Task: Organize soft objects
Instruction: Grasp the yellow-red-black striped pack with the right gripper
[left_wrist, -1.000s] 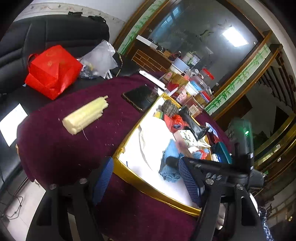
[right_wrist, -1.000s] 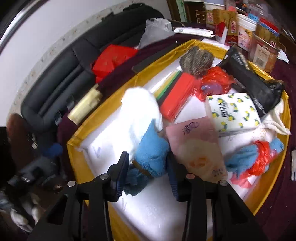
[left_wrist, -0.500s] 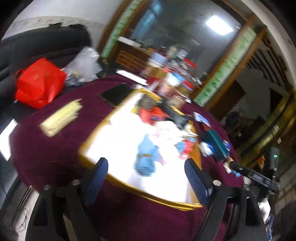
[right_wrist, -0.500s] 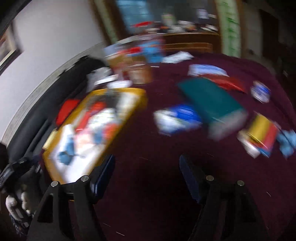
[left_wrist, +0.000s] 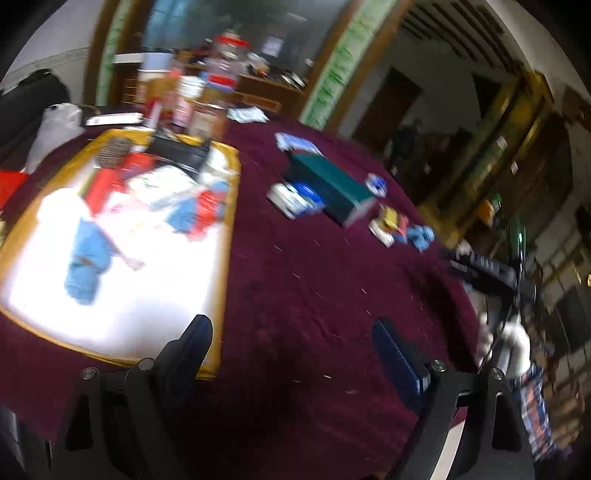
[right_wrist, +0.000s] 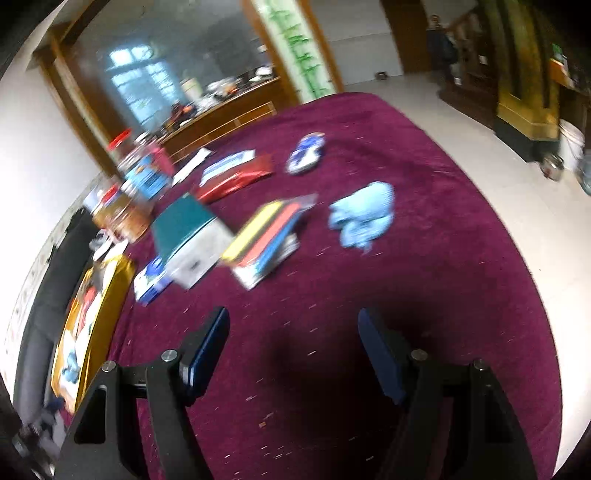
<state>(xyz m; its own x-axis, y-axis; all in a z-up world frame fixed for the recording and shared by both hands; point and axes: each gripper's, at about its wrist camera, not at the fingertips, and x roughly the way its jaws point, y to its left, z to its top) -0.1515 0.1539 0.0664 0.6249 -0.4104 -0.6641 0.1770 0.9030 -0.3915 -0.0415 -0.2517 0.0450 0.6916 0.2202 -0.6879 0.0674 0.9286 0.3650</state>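
Both claws hang wide open over the maroon table (right_wrist: 424, 258), nothing between their fingers.

The right claw (right_wrist: 291, 350) points across bare cloth. Ahead of it and a little to the right lies a crumpled light-blue cloth (right_wrist: 364, 218) — well clear of the fingertips, resting alone on the table. Straight ahead and slightly left sits a flat multicoloured packet (right_wrist: 266, 240), with a teal box (right_wrist: 188, 229) just beside it further left. Beyond those, a red packet (right_wrist: 236, 181) and a small blue-and-white pouch (right_wrist: 306, 153) lie near the far side. Far off to the left, the gold-rimmed tray (right_wrist: 110, 280) shows edge-on.

The left claw (left_wrist: 291, 354) hovers near the table's near edge. The tray (left_wrist: 231, 206) sits ahead and to the left, its corner right by the left finger (left_wrist: 192, 347). Inside, on the white lining, a blue cloth (left_wrist: 86, 262) lies nearest the claw; further back a second blue piece tangled with red (left_wrist: 195, 210) rests by the tray's right rim, among blurred red and black things. Ahead and to the right, the same teal box (left_wrist: 328, 188) stands well apart, and past it a small blue bundle (left_wrist: 419, 236) — blurred.
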